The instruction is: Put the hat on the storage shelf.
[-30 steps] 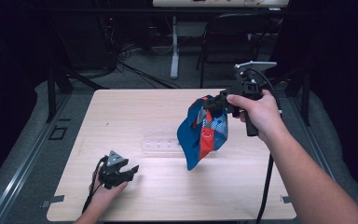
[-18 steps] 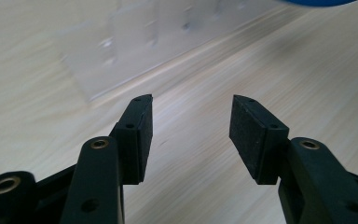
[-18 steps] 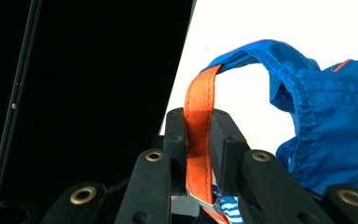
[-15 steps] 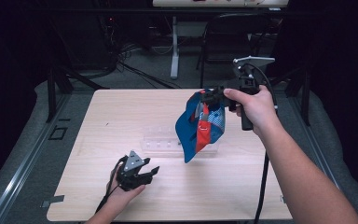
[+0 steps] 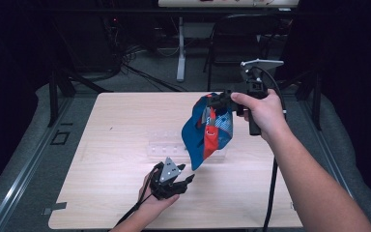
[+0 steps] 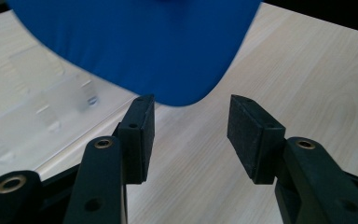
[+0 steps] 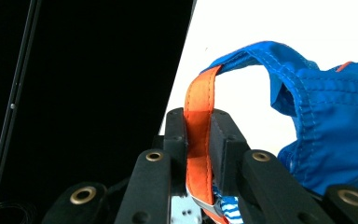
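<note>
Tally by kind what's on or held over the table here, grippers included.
Grippers: 2 (left gripper, right gripper)
Blue fabric bag with an orange strap: 1
Clear plastic tray: 1
Total: 4

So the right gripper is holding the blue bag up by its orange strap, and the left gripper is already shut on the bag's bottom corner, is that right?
Not quite. The left gripper is open, its jaws apart just below the bag, as the left gripper view shows. The rest stands: the right gripper holds the bag up by its orange strap.
</note>
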### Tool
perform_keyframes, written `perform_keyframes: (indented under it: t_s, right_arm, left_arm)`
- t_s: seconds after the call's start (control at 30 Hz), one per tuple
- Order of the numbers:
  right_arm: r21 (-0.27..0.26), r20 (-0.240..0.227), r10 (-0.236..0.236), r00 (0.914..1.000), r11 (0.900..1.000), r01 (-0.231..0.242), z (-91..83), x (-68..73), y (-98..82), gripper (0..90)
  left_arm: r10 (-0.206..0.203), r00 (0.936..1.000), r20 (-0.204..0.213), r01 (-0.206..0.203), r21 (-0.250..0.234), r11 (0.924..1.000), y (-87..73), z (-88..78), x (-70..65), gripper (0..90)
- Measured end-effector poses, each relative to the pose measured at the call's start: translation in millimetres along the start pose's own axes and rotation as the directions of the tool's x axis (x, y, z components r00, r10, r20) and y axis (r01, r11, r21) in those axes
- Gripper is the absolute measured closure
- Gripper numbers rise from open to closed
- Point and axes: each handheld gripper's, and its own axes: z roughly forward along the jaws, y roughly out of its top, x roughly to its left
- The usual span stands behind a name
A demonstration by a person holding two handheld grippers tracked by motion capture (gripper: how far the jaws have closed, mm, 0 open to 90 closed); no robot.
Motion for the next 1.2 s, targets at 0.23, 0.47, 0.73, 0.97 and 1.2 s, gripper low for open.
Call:
perform_keyframes:
  t_s: [0.23, 0.47, 0.73, 0.97, 1.2]
  right_arm:
    - [0.000, -0.004, -0.001, 1.0000, 1.000, 0.001, 1.0, -1.6, -1.5, 78.4]
    - [0.002, -0.014, 0.004, 0.9999, 1.000, -0.004, 1.3, -4.0, -2.6, 78.4]
    - [0.007, -0.021, -0.013, 0.9997, 1.000, 0.013, 1.5, 1.4, -4.3, 78.3]
    - [0.011, -0.018, -0.020, 0.9996, 1.000, 0.020, 5.4, 2.7, -5.5, 78.3]
    - [0.024, -0.023, -0.007, 0.9997, 1.000, 0.007, 13.9, -4.0, -4.8, 78.3]
  left_arm:
    - [0.040, 0.9986, -0.035, -0.040, 0.009, 0.9992, 5.8, 6.7, -7.4, 64.6]
    - [0.035, 0.9977, -0.059, -0.035, 0.005, 0.9994, 4.9, 1.8, 0.7, 81.1]
    - [0.058, 0.9941, -0.092, -0.060, -0.027, 0.9978, 4.1, -12.0, 7.7, 87.8]
    - [0.045, 0.9904, -0.130, -0.051, -0.043, 0.9978, 4.4, -17.9, 24.2, 88.0]
    - [0.009, 0.9904, -0.138, -0.016, -0.056, 0.9983, 3.0, -13.7, 34.9, 87.9]
